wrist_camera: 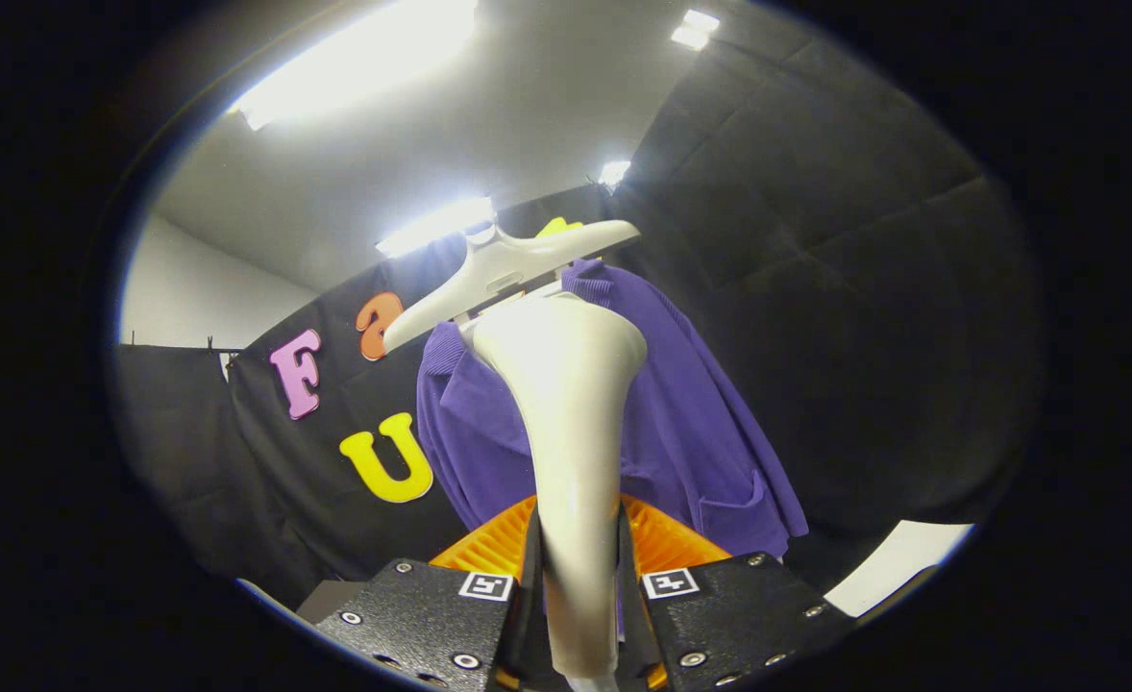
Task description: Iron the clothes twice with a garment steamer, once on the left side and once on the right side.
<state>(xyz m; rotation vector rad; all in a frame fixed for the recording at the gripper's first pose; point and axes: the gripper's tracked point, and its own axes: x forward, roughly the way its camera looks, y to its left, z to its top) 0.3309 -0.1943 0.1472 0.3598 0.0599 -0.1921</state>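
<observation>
Between our gripper's [578,586] fingers we are clamping the pale, flared garment steamer [566,423], its head rising near the purple garment [691,423] hanging just beyond.

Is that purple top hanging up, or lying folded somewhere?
Hanging. The purple garment drapes from a white hanger against the black wall, beyond the gripper, whose fingers are shut on the steamer.
</observation>
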